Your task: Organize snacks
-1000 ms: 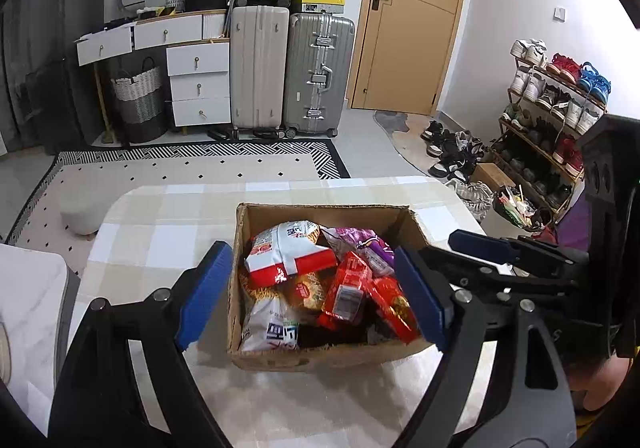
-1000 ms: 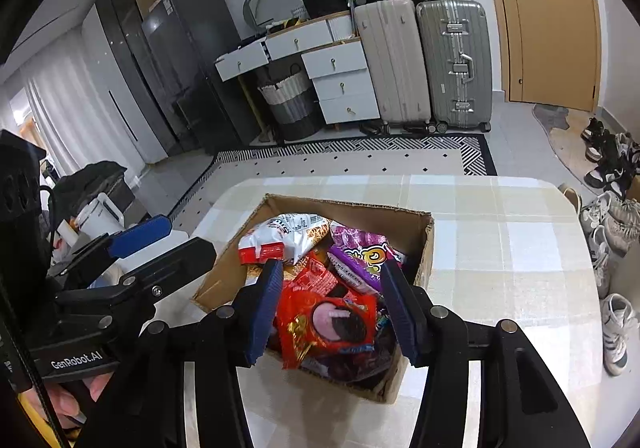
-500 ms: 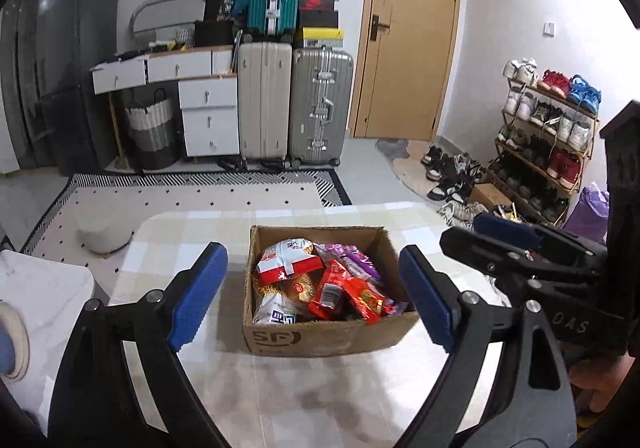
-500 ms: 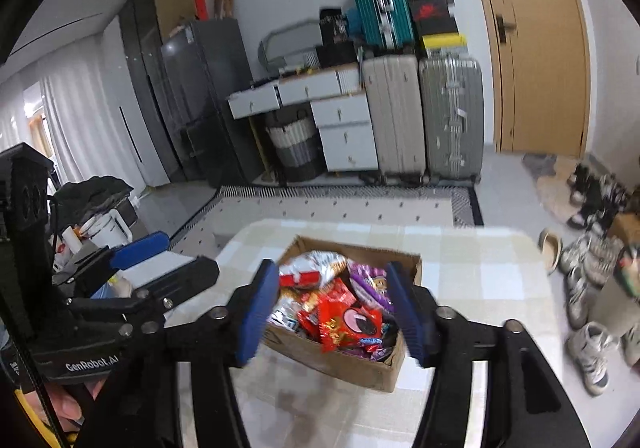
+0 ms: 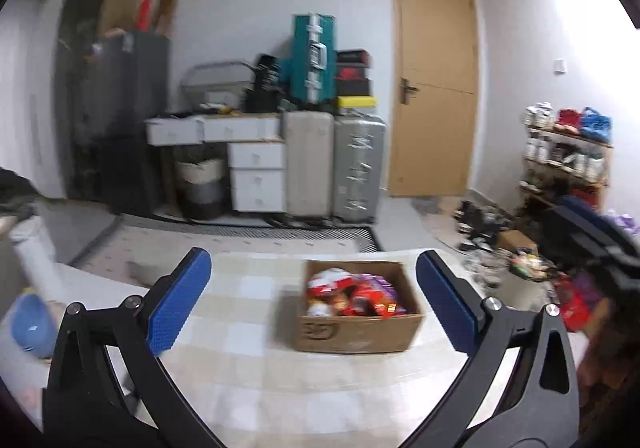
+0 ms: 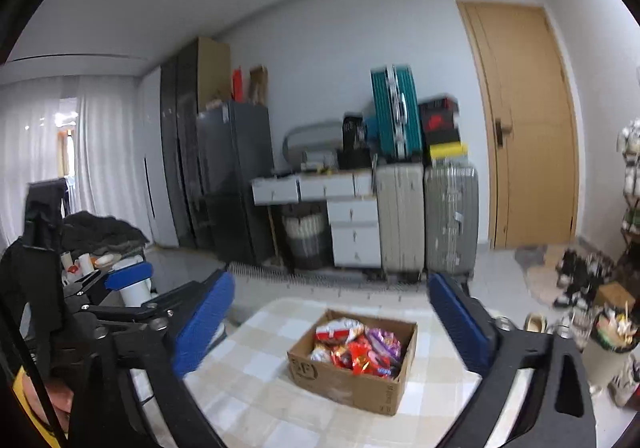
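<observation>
Both my tongs are spread wide with nothing between them right now. The left tongs and the right tongs have just been opening, and both are pulled well back from the cardboard box. That box sits on the checked table, out toward the far edge and a bit toward the right side, with bare cloth all along the near edge. It's packed with snack packets: a white-and-red bag at the back left, purple wrappers at the back right, red ones piled in the middle.

From here everything looks tucked inside and nothing is lying loose on the table, so I'd guess I'm either done or between rounds. If I go back in, my tip: come down from above rather than from the side, so the box walls don't catch a pad. Take one packet off the top of the heap, pinch its crimped edge rather than the puffy middle, and squeeze gently. Those bags are slippery and will probably crush or pop out.
</observation>
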Demonstrator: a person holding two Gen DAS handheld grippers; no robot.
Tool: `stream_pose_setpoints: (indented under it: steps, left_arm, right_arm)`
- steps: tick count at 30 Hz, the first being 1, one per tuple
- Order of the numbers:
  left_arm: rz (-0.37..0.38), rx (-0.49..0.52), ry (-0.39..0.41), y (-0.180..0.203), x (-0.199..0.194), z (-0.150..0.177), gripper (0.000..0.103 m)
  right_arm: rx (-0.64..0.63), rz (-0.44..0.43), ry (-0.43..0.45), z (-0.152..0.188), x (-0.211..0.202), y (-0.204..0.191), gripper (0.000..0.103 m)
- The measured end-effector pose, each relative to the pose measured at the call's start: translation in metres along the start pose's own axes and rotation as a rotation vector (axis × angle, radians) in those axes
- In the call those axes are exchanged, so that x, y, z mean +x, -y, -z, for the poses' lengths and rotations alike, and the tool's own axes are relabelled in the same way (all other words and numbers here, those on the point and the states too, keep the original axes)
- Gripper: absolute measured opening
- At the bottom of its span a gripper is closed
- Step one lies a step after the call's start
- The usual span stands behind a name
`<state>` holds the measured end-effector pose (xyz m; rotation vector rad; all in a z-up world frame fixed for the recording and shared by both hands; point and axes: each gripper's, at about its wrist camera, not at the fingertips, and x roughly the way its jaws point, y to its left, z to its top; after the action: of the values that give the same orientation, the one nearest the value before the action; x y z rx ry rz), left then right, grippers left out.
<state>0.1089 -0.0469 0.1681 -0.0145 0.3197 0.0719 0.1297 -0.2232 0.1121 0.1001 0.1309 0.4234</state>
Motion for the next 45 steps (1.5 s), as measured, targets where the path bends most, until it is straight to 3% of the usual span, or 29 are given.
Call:
stream_pose_setpoints:
  steps: [4, 10, 19, 25, 29, 34, 40, 45]
  left_arm:
    - [-0.024, -0.004, 0.025, -0.013, -0.030, 0.023, 0.102]
    - [0.006, -0.059, 0.084, -0.043, -0.038, 0.074, 0.102]
    - [-0.038, -0.091, 0.042, -0.074, 0.028, 0.171, 0.102]
    - [-0.071, -0.063, 0.011, -0.073, 0.071, 0.219, 0.102]
    - [-0.166, -0.037, 0.095, -0.067, 0.089, 0.233, 0.102]
    - [-0.141, 0.004, 0.125, -0.059, 0.103, 0.250, 0.102]
    - [-0.074, -0.006, 0.112, -0.054, 0.116, 0.253, 0.102]
    - [-0.069, -0.026, 0.005, -0.058, 0.145, 0.256, 0.102]
  right_arm:
    - [-0.022, 0.018, 0.039, 0.016, -0.032, -0.010, 0.102]
    - [-0.044, 0.073, 0.040, 0.083, -0.036, -0.007, 0.102]
    - [-0.135, 0.221, 0.170, 0.171, -0.024, 0.003, 0.102]
    - [-0.176, 0.221, 0.113, 0.209, 0.003, 0.012, 0.102]
    - [-0.117, 0.194, 0.082, 0.224, 0.018, 0.025, 0.102]
    - [-0.052, 0.203, 0.055, 0.224, 0.034, 0.039, 0.102]
    - [-0.020, 0.202, 0.057, 0.220, 0.034, 0.045, 0.102]
    - [-0.037, 0.193, 0.055, 0.221, 0.033, 0.044, 0.102]
